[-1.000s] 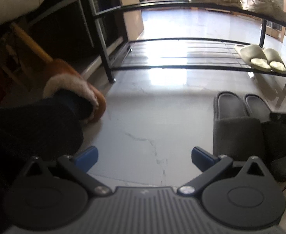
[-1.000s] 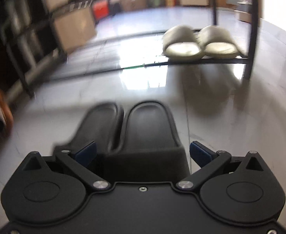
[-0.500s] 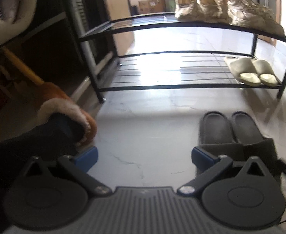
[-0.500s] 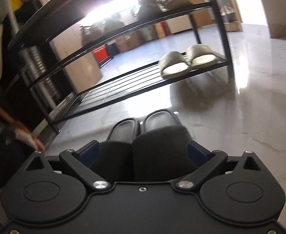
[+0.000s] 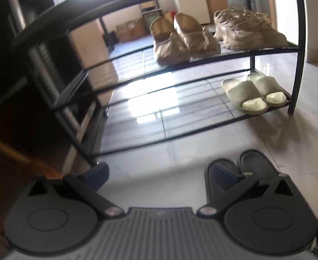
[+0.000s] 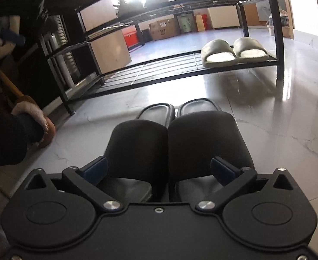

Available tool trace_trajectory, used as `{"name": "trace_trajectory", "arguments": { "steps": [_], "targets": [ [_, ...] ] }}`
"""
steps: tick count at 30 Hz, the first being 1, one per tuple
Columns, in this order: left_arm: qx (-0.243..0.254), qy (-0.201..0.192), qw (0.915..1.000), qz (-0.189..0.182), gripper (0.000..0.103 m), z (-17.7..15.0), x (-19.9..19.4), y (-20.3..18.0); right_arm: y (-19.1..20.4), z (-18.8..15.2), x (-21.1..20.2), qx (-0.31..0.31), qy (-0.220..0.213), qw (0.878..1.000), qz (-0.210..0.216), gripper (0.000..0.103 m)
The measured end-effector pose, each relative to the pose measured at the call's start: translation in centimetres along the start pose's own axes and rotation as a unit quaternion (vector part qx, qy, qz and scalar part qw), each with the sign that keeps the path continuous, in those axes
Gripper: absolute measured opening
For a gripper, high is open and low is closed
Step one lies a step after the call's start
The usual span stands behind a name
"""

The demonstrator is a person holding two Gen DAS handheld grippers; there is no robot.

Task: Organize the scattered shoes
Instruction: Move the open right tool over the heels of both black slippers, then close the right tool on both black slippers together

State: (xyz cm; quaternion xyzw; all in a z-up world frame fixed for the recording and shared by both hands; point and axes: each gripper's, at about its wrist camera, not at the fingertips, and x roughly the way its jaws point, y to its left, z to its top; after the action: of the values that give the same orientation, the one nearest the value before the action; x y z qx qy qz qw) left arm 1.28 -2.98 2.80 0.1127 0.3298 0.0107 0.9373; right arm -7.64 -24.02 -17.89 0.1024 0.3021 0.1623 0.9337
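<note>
A pair of black slides [image 6: 178, 138] lies side by side on the pale marble floor, heels toward the shoe rack [image 6: 180, 73]. My right gripper [image 6: 159, 170] is open, its blue-tipped fingers on either side of the slides' straps, not closed on them. My left gripper [image 5: 161, 173] is open and empty, raised above the floor in front of the black rack [image 5: 180, 117]; the slides' heels [image 5: 241, 169] show past its right finger. A brown fleece-lined slipper [image 6: 39, 123] is on a person's foot at the left.
The rack's bottom shelf holds pale green slides [image 5: 254, 93] at the right; its left part is bare wire. The middle shelf holds tan shoes [image 5: 180, 39] and beige sneakers [image 5: 245, 32]. Dark furniture [image 5: 18, 86] stands left. Cardboard boxes [image 6: 163, 29] sit behind.
My left gripper has risen and tilted up, facing the rack's shelves. My right gripper has moved forward over the black slides, fingers now beside the straps.
</note>
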Motion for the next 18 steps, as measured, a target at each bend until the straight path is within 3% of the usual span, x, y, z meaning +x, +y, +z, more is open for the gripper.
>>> {"name": "trace_trajectory", "arguments": {
  "steps": [2,3,6,9,18],
  "targets": [
    [-0.014,-0.001,0.9999,-0.003,0.102,-0.2,0.1,-0.4,0.1,-0.1,0.1,0.002,0.005,1.0,-0.007,0.103],
    [-0.02,0.018,0.9995,-0.017,0.102,-0.1,0.2,-0.7,0.2,-0.1,0.2,0.002,0.012,1.0,-0.008,0.103],
    [-0.046,0.054,0.9928,-0.097,0.102,-0.3,-0.2,-1.0,0.5,-0.5,0.6,0.005,0.034,0.999,-0.004,0.103],
    [-0.065,0.078,0.9866,-0.128,0.102,-0.8,-0.4,-0.9,1.4,-1.4,1.6,-0.009,0.052,0.999,-0.008,0.103],
    [-0.127,0.118,0.9802,-0.095,0.102,-2.3,0.5,1.8,3.4,-3.3,4.5,-0.095,0.034,0.993,-0.066,0.103]
  ]
}}
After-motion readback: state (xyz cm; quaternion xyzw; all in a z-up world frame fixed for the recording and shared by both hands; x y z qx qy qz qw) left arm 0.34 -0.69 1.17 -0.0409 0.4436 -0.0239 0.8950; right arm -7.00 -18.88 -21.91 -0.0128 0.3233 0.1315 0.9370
